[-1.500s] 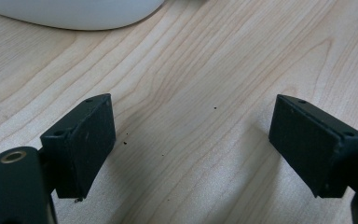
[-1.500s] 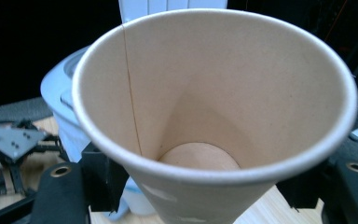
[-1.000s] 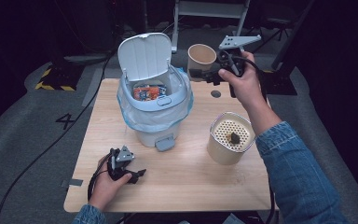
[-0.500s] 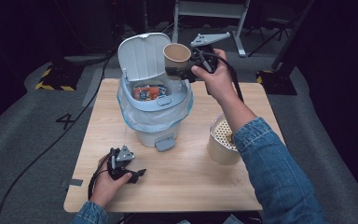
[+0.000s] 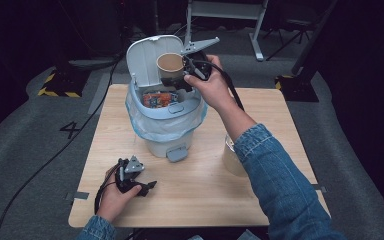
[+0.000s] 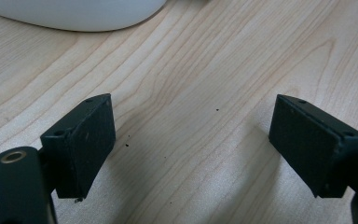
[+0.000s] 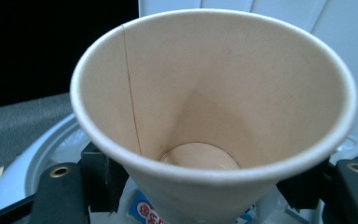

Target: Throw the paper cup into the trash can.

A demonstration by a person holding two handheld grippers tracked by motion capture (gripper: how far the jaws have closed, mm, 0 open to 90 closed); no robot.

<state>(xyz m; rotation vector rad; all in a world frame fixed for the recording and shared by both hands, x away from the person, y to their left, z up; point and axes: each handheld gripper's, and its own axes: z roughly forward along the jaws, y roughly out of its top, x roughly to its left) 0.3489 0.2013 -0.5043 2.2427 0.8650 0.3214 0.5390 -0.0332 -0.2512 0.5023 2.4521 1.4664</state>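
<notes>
I've got the right claw point(image 5: 182, 75) clamped on the paper cup point(image 5: 170, 65), holding it tipped on its side above the open bin point(image 5: 165, 117), just in front of the raised lid point(image 5: 147, 57). Left claw point(image 5: 147, 186) rests on the tabletop point(image 5: 260, 200) near the bin's foot pedal, jaws apart w/ nothing between. Risk as I see it: cup's squeezed by its thin wall, so if I let go too far fwd it could clip the bin rim & bounce out, or bump the lid shut.
</notes>
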